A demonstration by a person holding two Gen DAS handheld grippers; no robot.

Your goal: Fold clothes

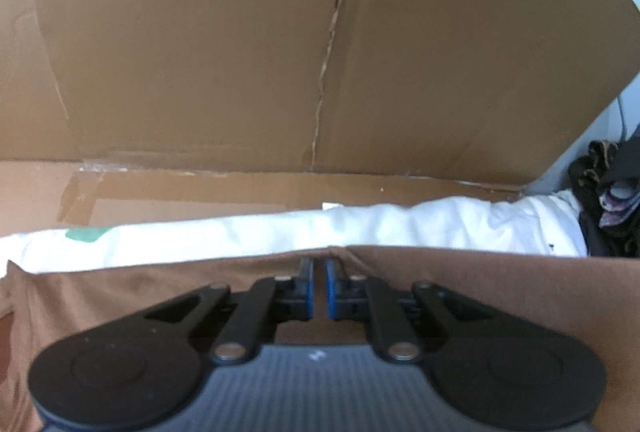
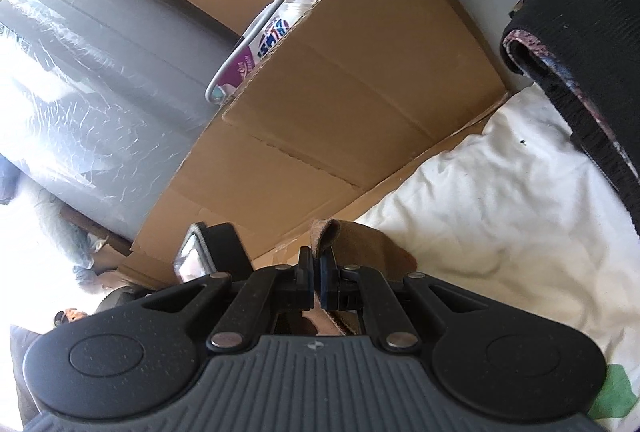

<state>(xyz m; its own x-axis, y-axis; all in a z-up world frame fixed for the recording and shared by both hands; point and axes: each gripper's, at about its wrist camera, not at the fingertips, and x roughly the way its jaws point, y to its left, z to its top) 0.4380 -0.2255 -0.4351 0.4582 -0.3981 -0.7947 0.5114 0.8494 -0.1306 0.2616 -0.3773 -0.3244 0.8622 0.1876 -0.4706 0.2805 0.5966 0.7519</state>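
While both tongs pinch the brown garment (image 1: 480, 292), left gripper (image 1: 319, 274) and right gripper (image 2: 316, 268) clenched at its edge above the white bedding (image 1: 280, 232), thin holds could slip, spoiling the fold.

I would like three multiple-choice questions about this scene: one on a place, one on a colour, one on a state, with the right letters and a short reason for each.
1. Where does the white cloth lie?
A. in front of the cardboard wall
B. on top of the cardboard wall
C. inside a drawer

2. What colour is the garment in the tools?
A. blue
B. brown
C. yellow

3. How is the right tool?
A. wide open
B. shut on nothing
C. shut on the garment

Answers: 1 A, the cloth spreads below the upright cardboard. 2 B, brown fabric surrounds the left tool. 3 C, a brown fold sticks up between its closed pads.
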